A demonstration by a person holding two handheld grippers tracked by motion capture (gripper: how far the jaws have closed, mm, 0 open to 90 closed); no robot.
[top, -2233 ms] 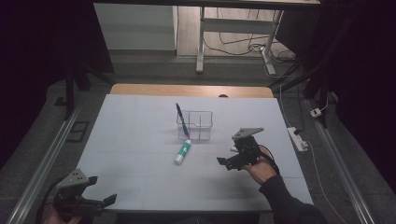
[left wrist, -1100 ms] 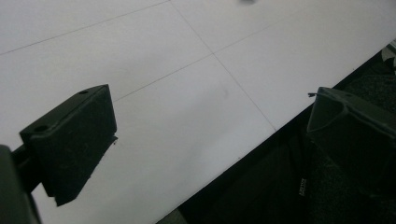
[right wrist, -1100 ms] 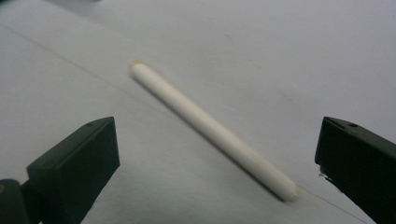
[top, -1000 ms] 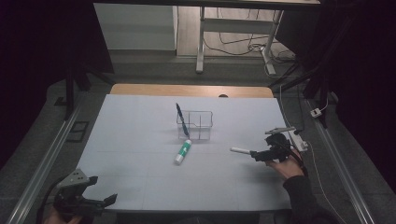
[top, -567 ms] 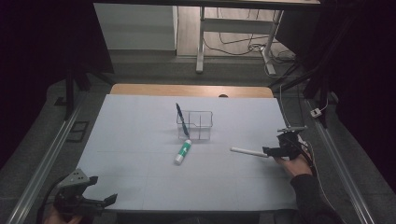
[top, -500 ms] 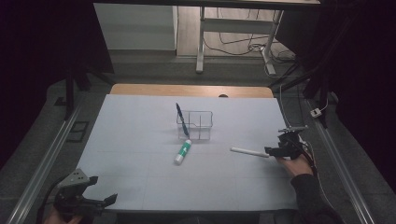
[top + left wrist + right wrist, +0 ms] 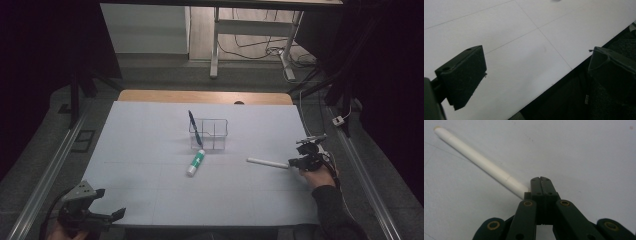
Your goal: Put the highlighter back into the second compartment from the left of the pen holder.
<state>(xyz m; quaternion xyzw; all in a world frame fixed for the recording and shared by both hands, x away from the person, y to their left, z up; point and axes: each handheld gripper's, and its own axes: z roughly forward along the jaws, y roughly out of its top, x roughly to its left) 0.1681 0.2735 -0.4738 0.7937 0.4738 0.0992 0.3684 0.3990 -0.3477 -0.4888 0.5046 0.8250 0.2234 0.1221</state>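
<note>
Left gripper (image 7: 117, 215), nearest, well short of the clear organiser (image 7: 208, 134): jaws wide apart, empty. Right gripper (image 7: 541, 185), right of the organiser: its jaws have just been closing and now pinch the white pen (image 7: 479, 161) by one end. Lift level; an end-grip lets it droop.

White pen (image 7: 479, 162) against pale grey-white table cover (image 7: 150, 165) ruled with faint thin lines. Green-and-white marker (image 7: 196, 163) at frame centre, dark blue pen (image 7: 194, 128) leaning in clear holder (image 7: 214, 134). Black right gripper (image 7: 541, 185) at lower centre, black left gripper (image 7: 107, 216) at lower left.
</note>
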